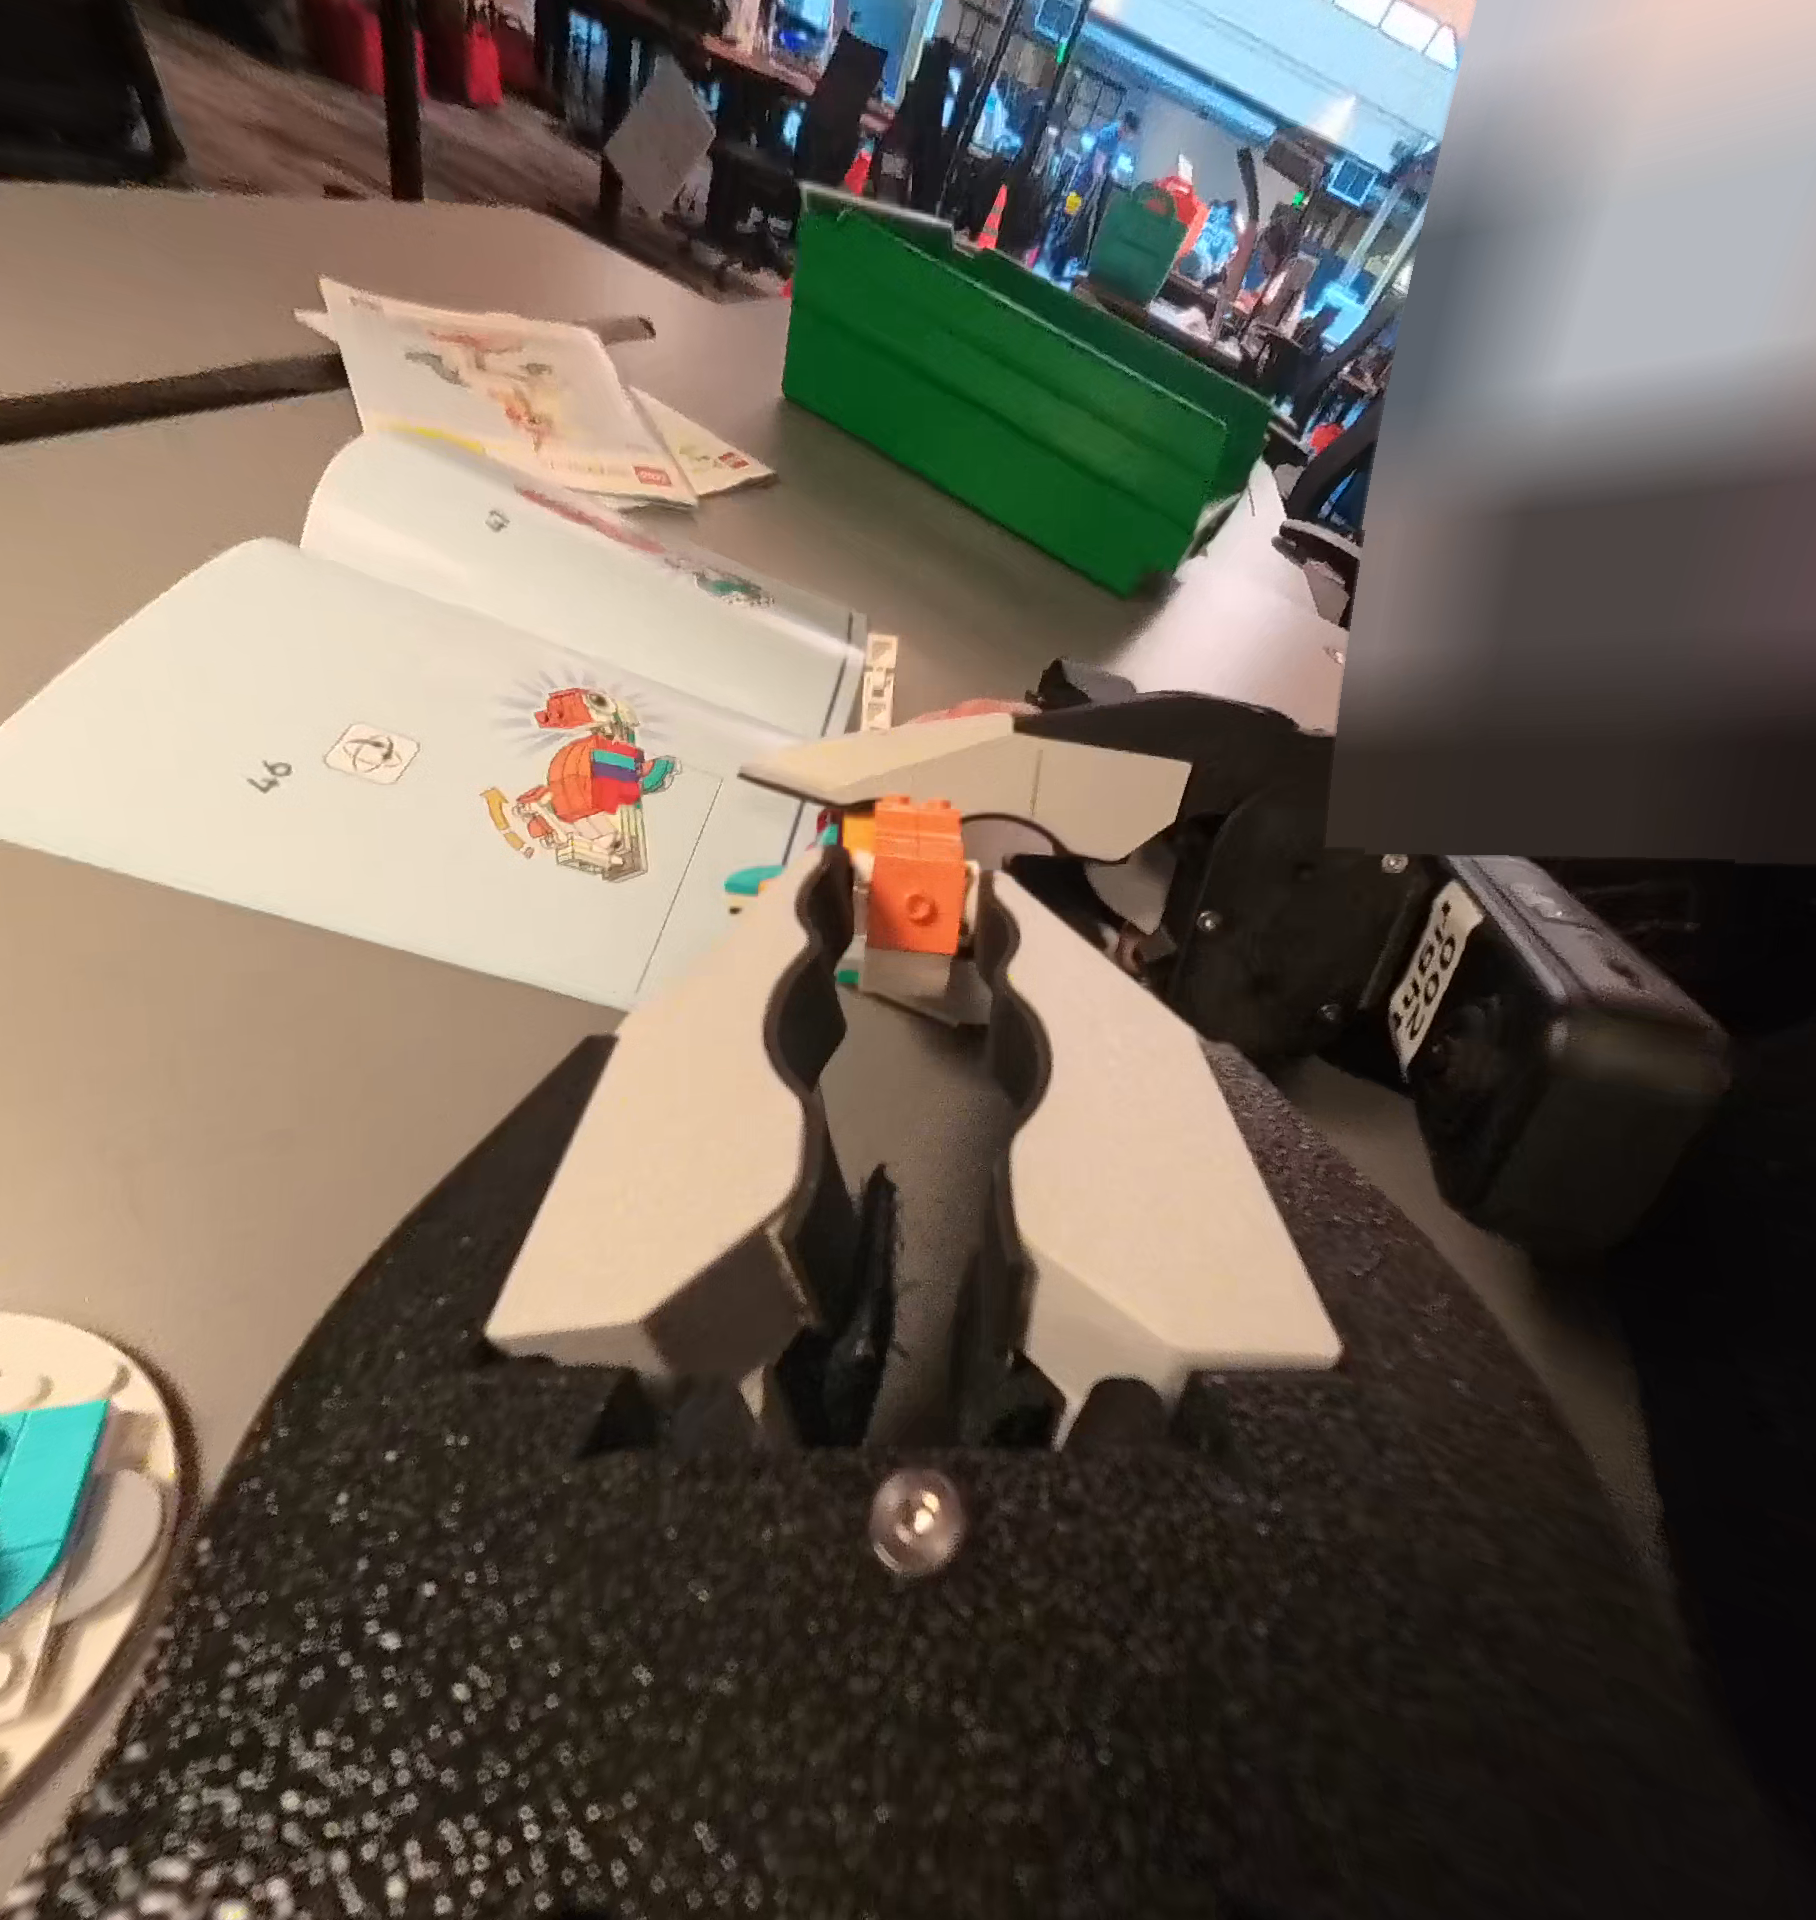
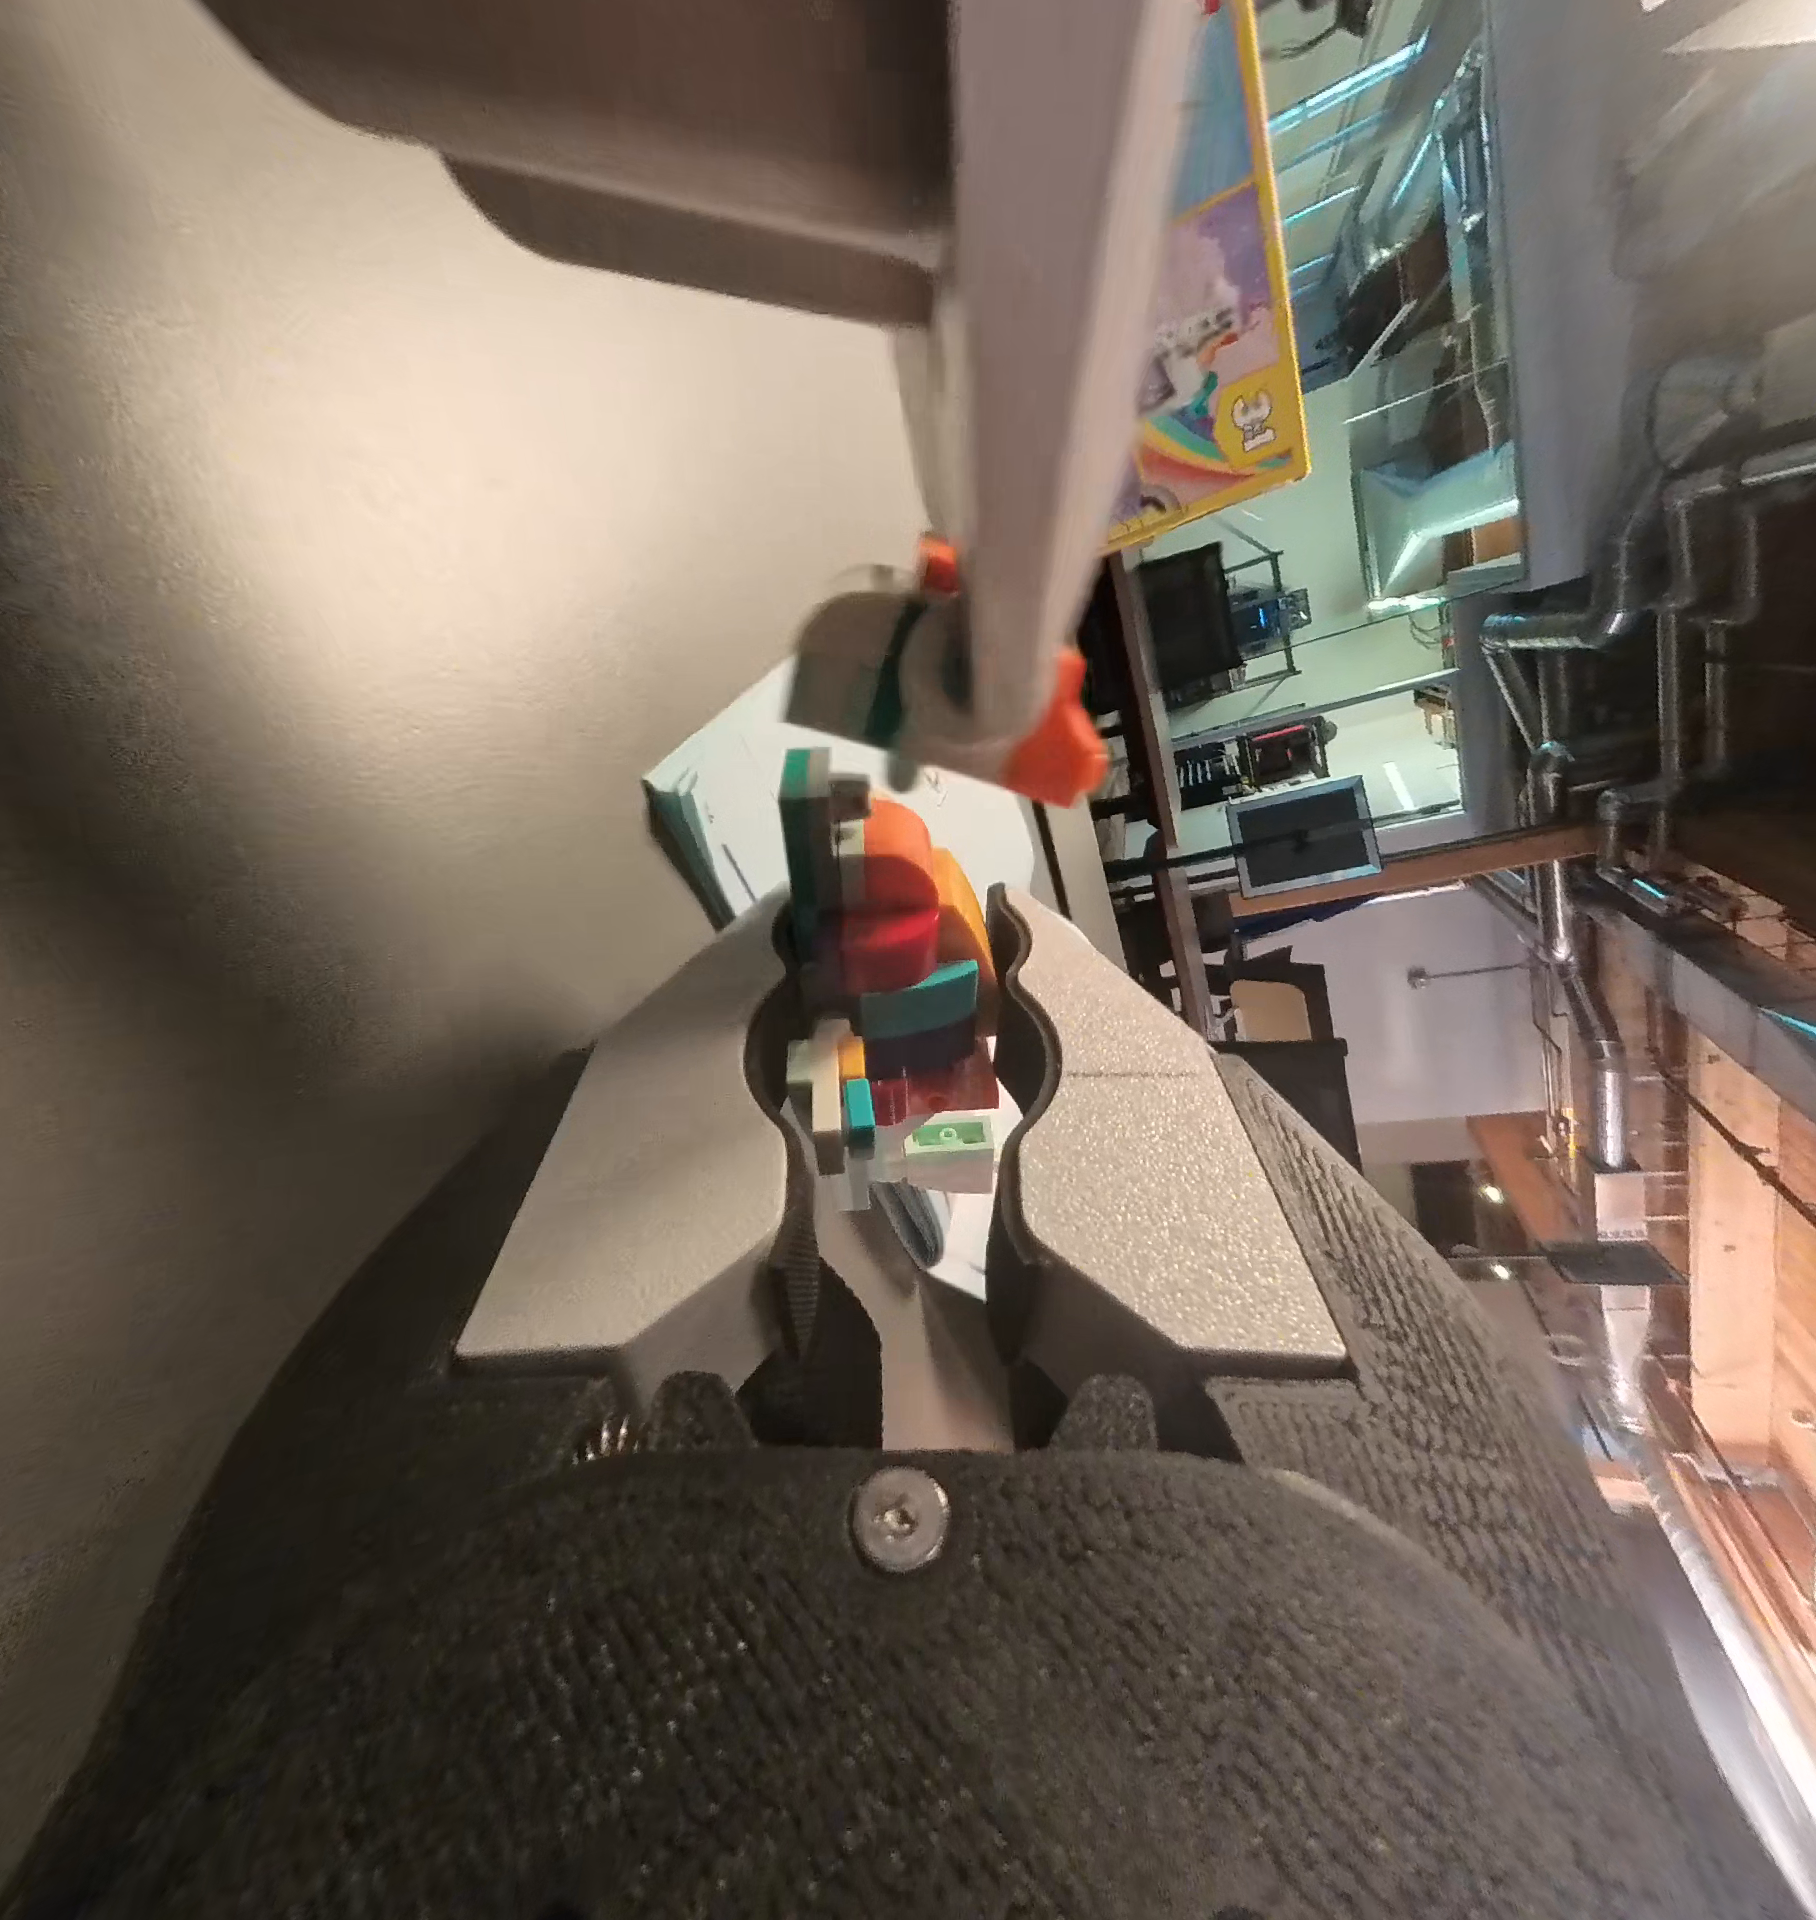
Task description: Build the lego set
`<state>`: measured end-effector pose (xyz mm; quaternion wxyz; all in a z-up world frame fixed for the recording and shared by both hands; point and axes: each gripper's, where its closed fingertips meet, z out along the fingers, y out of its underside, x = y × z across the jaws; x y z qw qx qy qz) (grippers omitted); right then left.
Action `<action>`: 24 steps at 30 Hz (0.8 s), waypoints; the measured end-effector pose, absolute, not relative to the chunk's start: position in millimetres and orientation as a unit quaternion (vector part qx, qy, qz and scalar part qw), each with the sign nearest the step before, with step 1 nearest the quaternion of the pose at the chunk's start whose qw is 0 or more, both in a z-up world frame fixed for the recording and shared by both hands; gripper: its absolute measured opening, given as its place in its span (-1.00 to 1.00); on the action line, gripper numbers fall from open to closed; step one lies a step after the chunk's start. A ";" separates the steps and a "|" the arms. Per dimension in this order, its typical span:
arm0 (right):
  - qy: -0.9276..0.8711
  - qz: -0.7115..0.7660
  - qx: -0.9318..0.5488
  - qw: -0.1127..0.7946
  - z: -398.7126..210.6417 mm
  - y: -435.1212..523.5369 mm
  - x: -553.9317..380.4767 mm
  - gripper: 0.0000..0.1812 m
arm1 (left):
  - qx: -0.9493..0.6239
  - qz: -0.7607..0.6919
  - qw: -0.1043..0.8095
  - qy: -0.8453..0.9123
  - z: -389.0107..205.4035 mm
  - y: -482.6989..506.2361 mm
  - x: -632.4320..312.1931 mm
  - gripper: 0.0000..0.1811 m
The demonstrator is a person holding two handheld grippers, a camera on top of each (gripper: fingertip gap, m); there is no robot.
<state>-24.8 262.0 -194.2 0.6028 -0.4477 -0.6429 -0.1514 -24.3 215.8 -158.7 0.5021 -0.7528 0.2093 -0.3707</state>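
Right claw (image 2: 888, 997) clamps lego model (image 2: 899, 997), long axis along fingers.

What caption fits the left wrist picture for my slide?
Left gripper holds an orange Lego piece beside the open booklet, right gripper close above.

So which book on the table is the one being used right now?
Start at the big green plastic bin at the back of the grey table. Nearer the camera lie some folded white leaflets, then the pale blue open instruction booklet. It alone lies open flat, showing a drawing of an orange brick model.
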 end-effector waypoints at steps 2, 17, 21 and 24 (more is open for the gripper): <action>-0.646 -0.162 -0.435 0.605 -193.2 260.7 -26.0 -0.66 | -0.760 -0.371 0.489 0.214 -162.7 215.7 -21.4 -0.76; -0.661 -0.179 -0.413 0.600 -194.9 259.2 -27.8 -0.66 | -0.791 -0.357 0.435 0.240 -181.5 210.1 -28.8 -0.77; -0.672 -0.185 -0.395 0.599 -194.3 257.6 -30.4 -0.66 | -0.797 -0.352 0.423 0.249 -184.1 206.9 -30.5 -0.77; -0.679 -0.185 -0.385 0.597 -194.5 256.2 -32.5 -0.66 | -0.801 -0.353 0.414 0.251 -185.4 205.4 -31.8 -0.77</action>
